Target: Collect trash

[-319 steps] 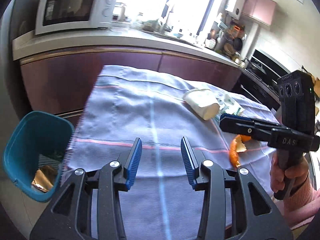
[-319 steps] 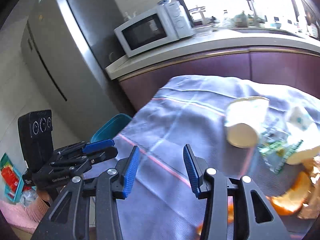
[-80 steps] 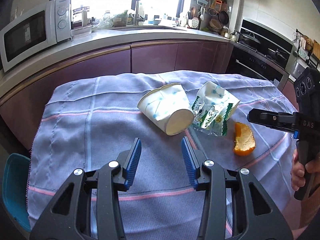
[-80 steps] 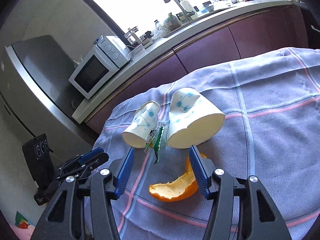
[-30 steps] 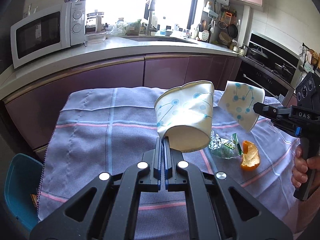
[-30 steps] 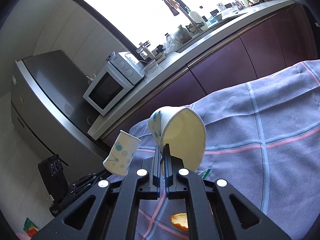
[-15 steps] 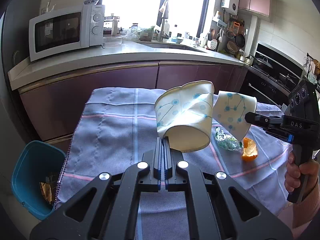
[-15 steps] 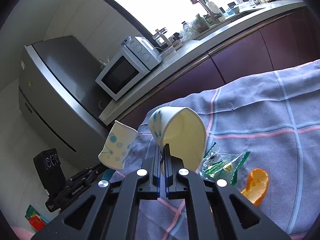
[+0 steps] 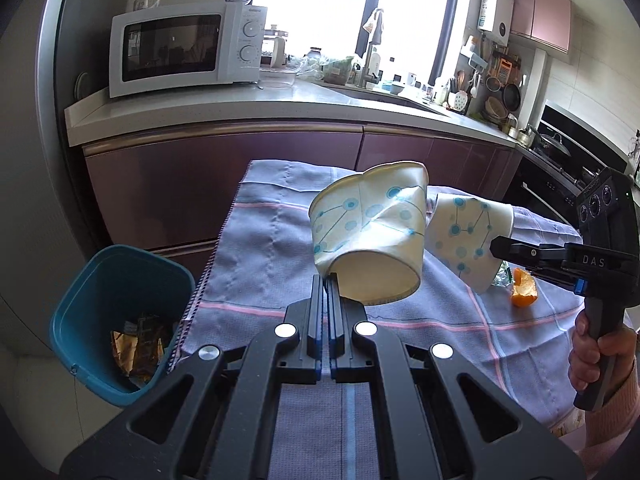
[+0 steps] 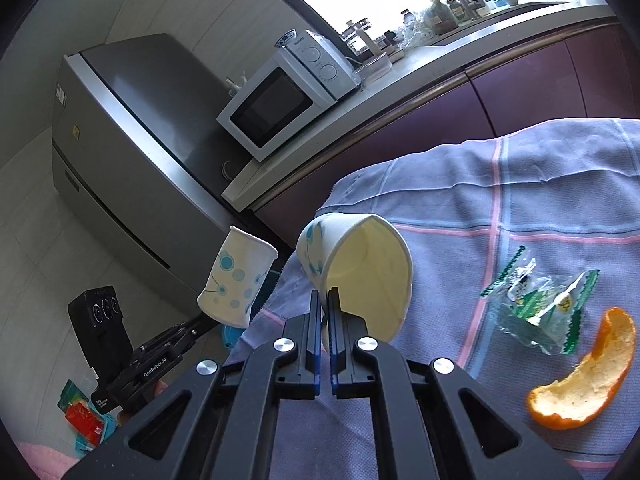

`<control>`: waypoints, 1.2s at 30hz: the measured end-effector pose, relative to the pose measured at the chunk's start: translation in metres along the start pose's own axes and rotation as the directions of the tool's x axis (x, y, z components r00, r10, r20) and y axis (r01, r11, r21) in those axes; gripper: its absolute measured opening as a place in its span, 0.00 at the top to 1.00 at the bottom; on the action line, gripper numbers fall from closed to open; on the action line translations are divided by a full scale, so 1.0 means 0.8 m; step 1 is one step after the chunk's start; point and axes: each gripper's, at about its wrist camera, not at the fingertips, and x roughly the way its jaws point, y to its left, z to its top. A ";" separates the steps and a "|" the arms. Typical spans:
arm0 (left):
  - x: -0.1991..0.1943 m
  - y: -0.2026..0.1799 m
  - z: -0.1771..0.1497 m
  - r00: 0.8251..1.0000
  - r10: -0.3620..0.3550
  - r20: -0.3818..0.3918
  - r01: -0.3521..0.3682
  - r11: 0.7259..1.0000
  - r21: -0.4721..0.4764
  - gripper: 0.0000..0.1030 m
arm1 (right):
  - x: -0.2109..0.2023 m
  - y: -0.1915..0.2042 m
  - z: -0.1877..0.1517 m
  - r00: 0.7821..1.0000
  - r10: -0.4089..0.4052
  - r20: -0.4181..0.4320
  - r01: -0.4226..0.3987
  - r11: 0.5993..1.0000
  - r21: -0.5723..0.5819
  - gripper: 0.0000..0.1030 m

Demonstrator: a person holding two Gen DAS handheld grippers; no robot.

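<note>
A: Beside the cloth-covered table, what sits low left?

B: A teal bin holding wrappers. The left gripper pinches 1 dotted cup aloft; the right gripper clamps another cup.

A: Left lying?

B: Orange peel, plastic wrapper.

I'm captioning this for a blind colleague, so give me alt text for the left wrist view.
The left gripper pinches the rim of a crumpled paper cup above a lilac tablecloth. The right gripper holds a second cup beside it; a teal bin stands lower left, and an orange peel lies on the cloth.
</note>
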 end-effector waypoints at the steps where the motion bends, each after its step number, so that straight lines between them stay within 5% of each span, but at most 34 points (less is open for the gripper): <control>1: -0.003 0.004 0.000 1.000 0.008 0.002 -0.008 1.000 -0.004 0.98 | 0.004 0.004 -0.001 1.000 0.006 -0.007 -0.006 1.000 -0.005 0.98; 36: -0.090 0.126 -0.039 0.980 0.196 0.040 -0.189 0.973 -0.129 0.98 | 0.125 0.113 -0.014 0.970 0.129 -0.206 -0.154 0.982 -0.109 0.98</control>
